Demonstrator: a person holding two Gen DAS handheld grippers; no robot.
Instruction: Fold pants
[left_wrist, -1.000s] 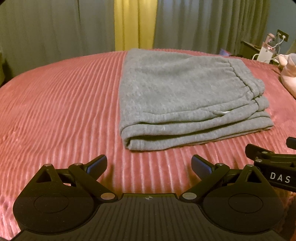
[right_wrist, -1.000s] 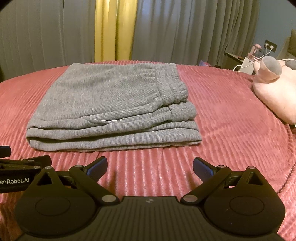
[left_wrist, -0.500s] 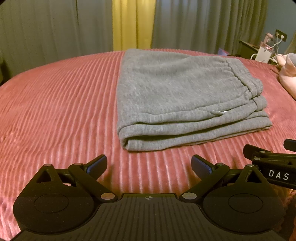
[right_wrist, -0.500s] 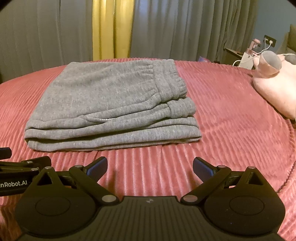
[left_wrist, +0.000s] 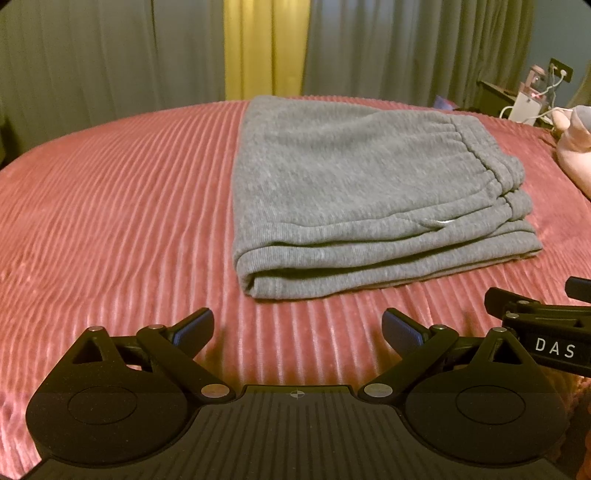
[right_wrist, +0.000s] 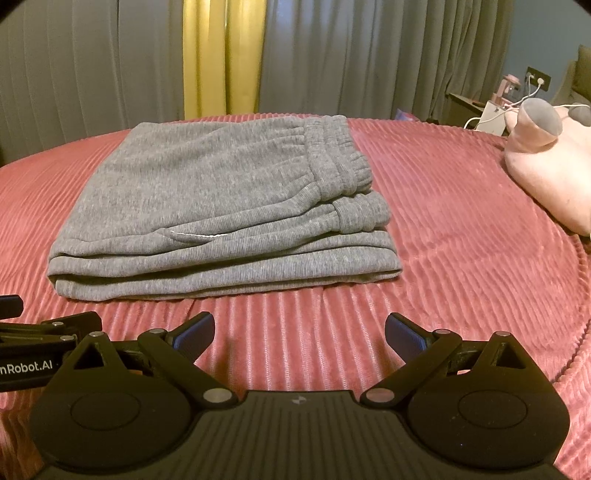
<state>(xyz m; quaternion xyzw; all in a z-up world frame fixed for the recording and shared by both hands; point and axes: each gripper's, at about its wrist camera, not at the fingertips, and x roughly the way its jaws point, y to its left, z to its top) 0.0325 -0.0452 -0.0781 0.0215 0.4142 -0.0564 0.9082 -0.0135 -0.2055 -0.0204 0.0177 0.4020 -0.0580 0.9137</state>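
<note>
The grey pants (left_wrist: 354, 192) lie on the pink ribbed bed cover (left_wrist: 110, 206) as a compact rectangular stack of several layers, waistband gathered at the right end, edges fairly even. Your left tongs (left_wrist: 297, 330) and right tongs (right_wrist: 300, 332) both stand spread wide and empty, just short of the stack's near edge, touching nothing. In my judgement the folding is complete; at most a light squaring-up of the layers remains.

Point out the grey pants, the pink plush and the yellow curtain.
grey pants (right_wrist: 207, 192): right wrist view, top folded layer.
pink plush (right_wrist: 546, 173): right wrist view, its body.
yellow curtain (left_wrist: 266, 48): left wrist view, middle of the strip.
</note>
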